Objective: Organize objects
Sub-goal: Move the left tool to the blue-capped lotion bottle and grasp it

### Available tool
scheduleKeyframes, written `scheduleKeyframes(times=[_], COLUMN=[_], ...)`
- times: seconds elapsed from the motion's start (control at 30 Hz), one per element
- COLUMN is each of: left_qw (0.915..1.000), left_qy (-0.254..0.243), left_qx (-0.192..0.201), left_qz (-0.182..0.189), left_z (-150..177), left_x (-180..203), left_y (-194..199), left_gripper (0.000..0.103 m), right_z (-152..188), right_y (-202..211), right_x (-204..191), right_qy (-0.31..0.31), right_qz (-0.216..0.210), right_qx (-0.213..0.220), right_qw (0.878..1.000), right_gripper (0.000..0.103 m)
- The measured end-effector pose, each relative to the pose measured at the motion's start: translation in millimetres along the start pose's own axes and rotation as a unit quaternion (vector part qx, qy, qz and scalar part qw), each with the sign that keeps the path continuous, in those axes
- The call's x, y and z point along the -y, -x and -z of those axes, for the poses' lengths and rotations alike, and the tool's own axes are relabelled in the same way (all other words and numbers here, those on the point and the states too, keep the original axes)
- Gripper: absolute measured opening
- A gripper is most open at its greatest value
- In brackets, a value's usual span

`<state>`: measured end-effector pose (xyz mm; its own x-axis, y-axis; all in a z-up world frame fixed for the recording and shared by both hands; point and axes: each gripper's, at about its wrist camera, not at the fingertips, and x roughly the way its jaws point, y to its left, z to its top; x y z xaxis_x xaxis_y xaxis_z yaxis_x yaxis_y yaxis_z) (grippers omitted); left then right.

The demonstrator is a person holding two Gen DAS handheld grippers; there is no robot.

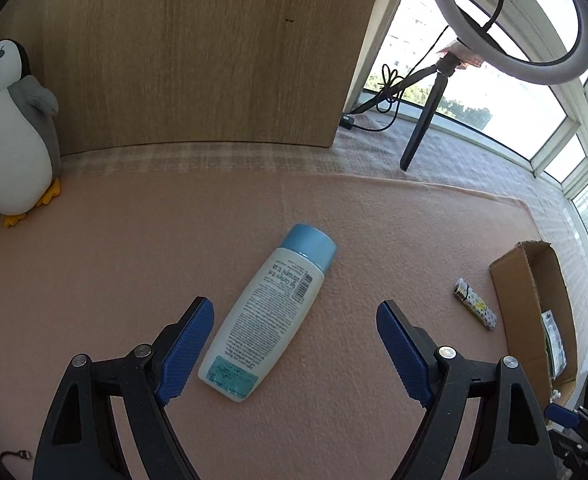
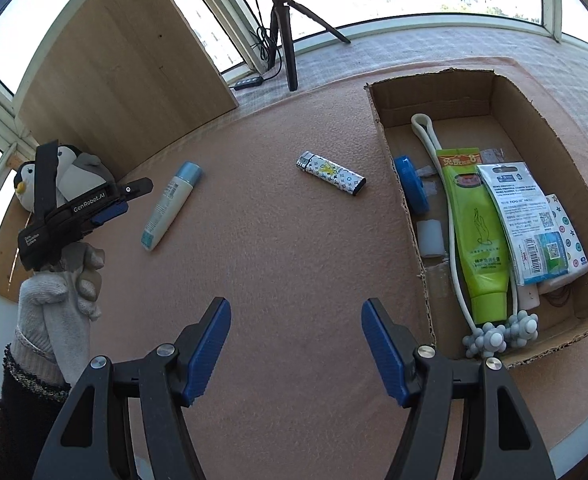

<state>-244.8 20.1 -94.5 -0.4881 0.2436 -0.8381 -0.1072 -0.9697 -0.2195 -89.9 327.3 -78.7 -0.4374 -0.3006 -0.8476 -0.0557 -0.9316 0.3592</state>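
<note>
A white bottle with a light-blue cap (image 1: 267, 312) (image 2: 170, 205) lies flat on the pink cloth. My left gripper (image 1: 295, 354) stands open just above its lower end, the bottle nearer the left finger. A patterned lighter (image 1: 474, 303) (image 2: 330, 173) lies to the right of it. The cardboard box (image 2: 390, 148) (image 1: 512, 280) holds a green tube (image 2: 476, 236), a blue lid (image 2: 410, 188), a white massage stick (image 2: 434, 148) and card packets (image 2: 522, 216). My right gripper (image 2: 296, 350) hovers open over bare cloth, left of the box's near corner.
A plush penguin (image 1: 11, 132) (image 2: 73, 172) leans against the wooden board (image 1: 197, 48) at the back left. A ring light on a black tripod (image 1: 426, 120) (image 2: 287, 32) stands by the windows. A gloved hand (image 2: 59, 296) holds the left gripper.
</note>
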Motion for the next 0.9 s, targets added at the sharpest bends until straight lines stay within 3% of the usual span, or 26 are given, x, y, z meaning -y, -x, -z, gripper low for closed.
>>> scheduleKeyframes(times=[0.47, 0.57, 0.9], left_qw=[0.9987, 0.9984, 0.9984], left_qy=[0.009, 0.004, 0.016], left_qx=[-0.047, -0.057, -0.050], left_qz=[0.013, 0.008, 0.020], left_z=[-22.4, -20.7, -6.9], left_x=[-9.3, -9.6, -10.7], left_y=[-55.3, -59.6, -49.4], left_gripper=[0.062, 0.053, 0.046], right_z=[2.4, 0.7, -2.0], right_y=[-0.6, -1.6, -8.6], right_x=[19.3, 19.1, 5.5], right_qy=[-0.019, -0.019, -0.005], right_qz=[0.009, 0.007, -0.004], right_qx=[-0.009, -0.009, -0.015], right_qw=[1.000, 1.000, 1.000], right_gripper=[0.064, 0.064, 0.064])
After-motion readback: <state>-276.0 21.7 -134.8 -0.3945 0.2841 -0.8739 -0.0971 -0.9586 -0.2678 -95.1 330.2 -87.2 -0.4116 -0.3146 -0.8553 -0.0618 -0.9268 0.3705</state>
